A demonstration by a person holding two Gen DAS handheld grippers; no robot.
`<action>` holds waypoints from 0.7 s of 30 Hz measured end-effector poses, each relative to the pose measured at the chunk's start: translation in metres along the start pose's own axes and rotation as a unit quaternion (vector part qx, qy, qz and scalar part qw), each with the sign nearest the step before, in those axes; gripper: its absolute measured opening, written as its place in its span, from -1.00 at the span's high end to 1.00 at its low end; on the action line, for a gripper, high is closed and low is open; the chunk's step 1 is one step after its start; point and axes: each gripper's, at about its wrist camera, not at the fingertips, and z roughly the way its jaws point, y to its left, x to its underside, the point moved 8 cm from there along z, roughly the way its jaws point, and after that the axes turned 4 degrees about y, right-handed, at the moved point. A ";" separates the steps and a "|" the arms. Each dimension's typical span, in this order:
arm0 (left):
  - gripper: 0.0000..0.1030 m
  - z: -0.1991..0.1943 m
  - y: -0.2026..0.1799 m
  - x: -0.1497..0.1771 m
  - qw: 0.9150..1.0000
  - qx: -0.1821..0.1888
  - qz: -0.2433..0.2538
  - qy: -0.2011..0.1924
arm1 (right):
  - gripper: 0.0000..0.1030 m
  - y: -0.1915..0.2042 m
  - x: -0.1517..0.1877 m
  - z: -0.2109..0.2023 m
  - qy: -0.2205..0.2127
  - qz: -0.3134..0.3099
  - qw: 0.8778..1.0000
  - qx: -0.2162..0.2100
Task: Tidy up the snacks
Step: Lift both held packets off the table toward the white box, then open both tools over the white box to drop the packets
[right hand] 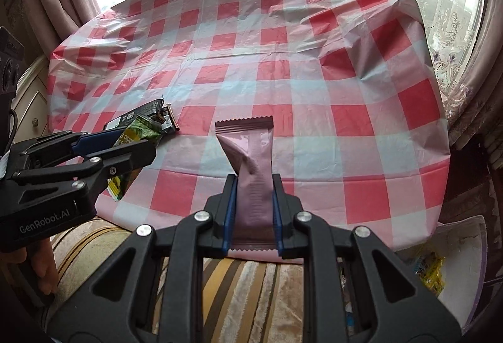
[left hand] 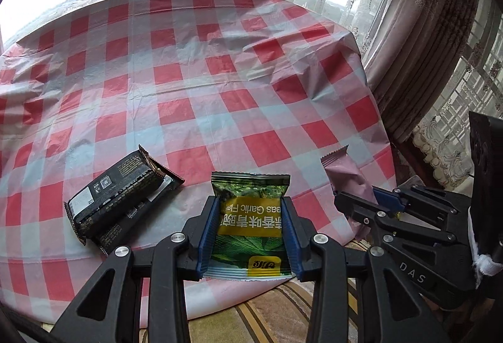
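My left gripper [left hand: 250, 204] is shut on a green garlic-pea packet [left hand: 250, 236] and holds it over the near table edge. To its left, two black snack bars [left hand: 116, 189] lie stacked on the red-checked tablecloth [left hand: 188, 75]. My right gripper [right hand: 254, 182] is shut on a pink snack bar [right hand: 250, 154], which stands up between the jaws. The pink bar [left hand: 344, 173] and the right gripper [left hand: 361, 204] also show at the right of the left wrist view. The left gripper [right hand: 135, 141], green packet [right hand: 140, 130] and black bars [right hand: 141, 116] show at the left of the right wrist view.
The tablecloth is wrinkled at its far right corner [right hand: 361, 38]. Curtains [left hand: 424, 28] and a window stand behind the table. A striped cushion [right hand: 251, 286] lies below the near edge. A white bag with yellow packets [right hand: 430, 273] sits low on the right.
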 end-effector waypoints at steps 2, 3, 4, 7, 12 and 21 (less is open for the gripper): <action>0.23 0.003 -0.020 -0.001 1.000 0.011 0.020 0.006 | 0.54 -0.016 0.007 -0.007 -0.003 0.015 1.000 0.005; 0.23 0.005 -0.030 -0.001 0.999 0.016 0.030 0.010 | 0.54 -0.026 0.011 -0.011 -0.005 0.023 1.000 0.009; 0.23 0.006 -0.040 -0.001 0.999 0.020 0.039 0.013 | 0.54 -0.035 0.015 -0.015 -0.006 0.032 0.999 0.012; 0.23 0.014 -0.073 0.000 0.997 0.044 0.065 0.028 | 0.54 -0.061 0.027 -0.025 -0.010 0.056 0.998 0.023; 0.23 0.024 -0.123 0.005 0.991 0.059 0.117 0.043 | 0.54 -0.105 0.047 -0.039 -0.013 0.094 0.995 0.041; 0.23 0.045 -0.188 0.021 0.977 0.078 0.183 0.079 | 0.54 -0.168 0.093 -0.045 -0.001 0.163 0.985 0.064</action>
